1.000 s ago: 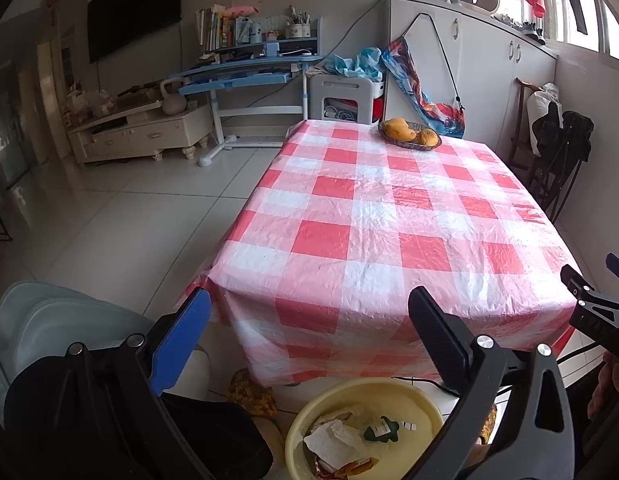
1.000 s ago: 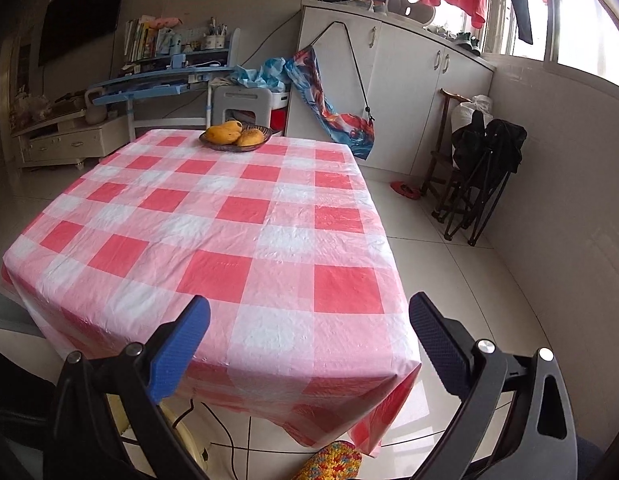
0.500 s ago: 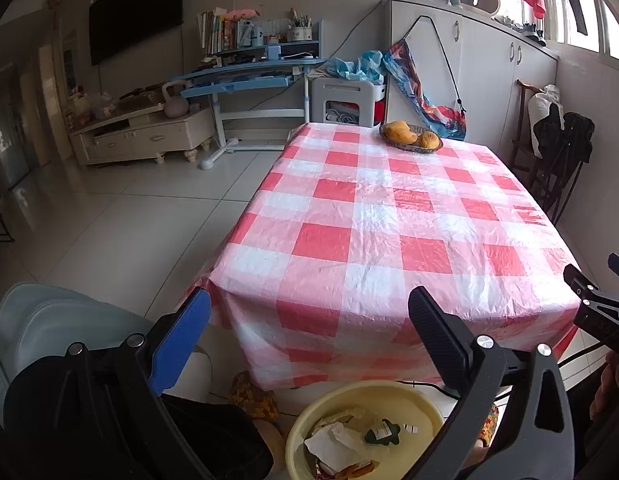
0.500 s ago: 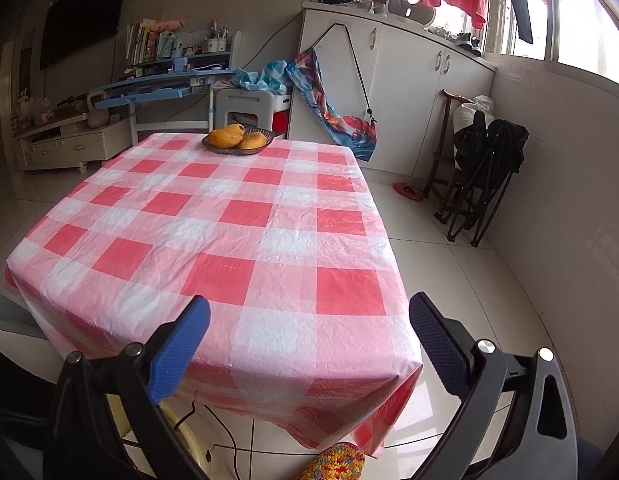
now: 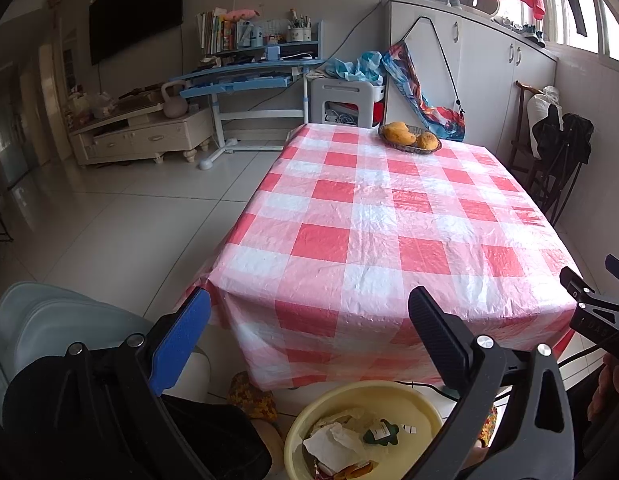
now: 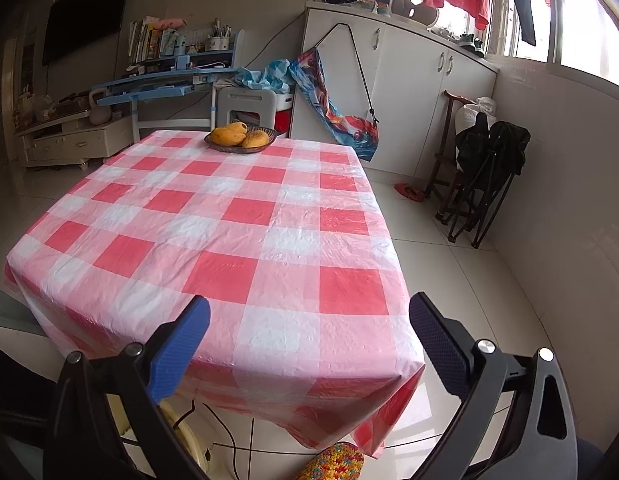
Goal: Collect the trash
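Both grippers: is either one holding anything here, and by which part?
Nothing is held. The left gripper and the right gripper both have their fingers spread wide with nothing between them.

one table (image 5: 389,240), one fruit bowl (image 5: 409,146), one yellow basin (image 5: 389,396).

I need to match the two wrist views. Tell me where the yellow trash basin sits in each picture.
Left wrist: yellow trash basin at bottom centre, on the floor below the table's near edge, holding crumpled paper.
Right wrist: only a sliver of its rim at bottom left, behind the left finger.
Shared landmark: the fruit basket at the table's far end.
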Action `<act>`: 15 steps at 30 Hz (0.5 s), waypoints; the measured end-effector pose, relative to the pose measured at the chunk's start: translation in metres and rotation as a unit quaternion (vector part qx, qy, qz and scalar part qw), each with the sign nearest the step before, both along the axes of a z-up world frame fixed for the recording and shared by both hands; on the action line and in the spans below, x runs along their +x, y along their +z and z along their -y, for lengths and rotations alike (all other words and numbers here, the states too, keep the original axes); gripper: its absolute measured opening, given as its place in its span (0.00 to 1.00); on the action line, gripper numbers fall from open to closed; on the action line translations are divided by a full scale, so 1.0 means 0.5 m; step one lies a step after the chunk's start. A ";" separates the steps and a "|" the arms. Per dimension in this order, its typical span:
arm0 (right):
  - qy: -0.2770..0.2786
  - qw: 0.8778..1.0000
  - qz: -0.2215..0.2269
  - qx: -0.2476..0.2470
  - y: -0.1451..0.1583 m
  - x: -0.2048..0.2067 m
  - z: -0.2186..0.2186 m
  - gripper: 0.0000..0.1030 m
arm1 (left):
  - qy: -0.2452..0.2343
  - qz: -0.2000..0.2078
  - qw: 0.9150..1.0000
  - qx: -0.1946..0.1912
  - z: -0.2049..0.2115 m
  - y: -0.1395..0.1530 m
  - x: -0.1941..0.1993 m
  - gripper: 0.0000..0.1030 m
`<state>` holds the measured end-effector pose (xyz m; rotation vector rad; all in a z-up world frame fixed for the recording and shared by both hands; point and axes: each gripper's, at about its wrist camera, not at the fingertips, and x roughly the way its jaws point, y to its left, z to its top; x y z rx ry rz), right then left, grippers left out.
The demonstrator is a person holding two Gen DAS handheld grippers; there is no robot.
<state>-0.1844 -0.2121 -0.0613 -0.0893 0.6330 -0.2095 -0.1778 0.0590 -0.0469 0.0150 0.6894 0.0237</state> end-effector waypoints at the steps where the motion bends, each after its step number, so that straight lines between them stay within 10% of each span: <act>1: 0.000 1.000 0.000 0.000 0.000 0.000 0.001 0.92 | 0.001 0.001 1.000 0.000 0.002 0.002 0.000 0.93; 15: 0.007 1.000 -0.007 0.000 -0.005 0.003 -0.003 0.92 | 0.001 0.012 1.000 0.000 0.005 0.006 -0.002 0.93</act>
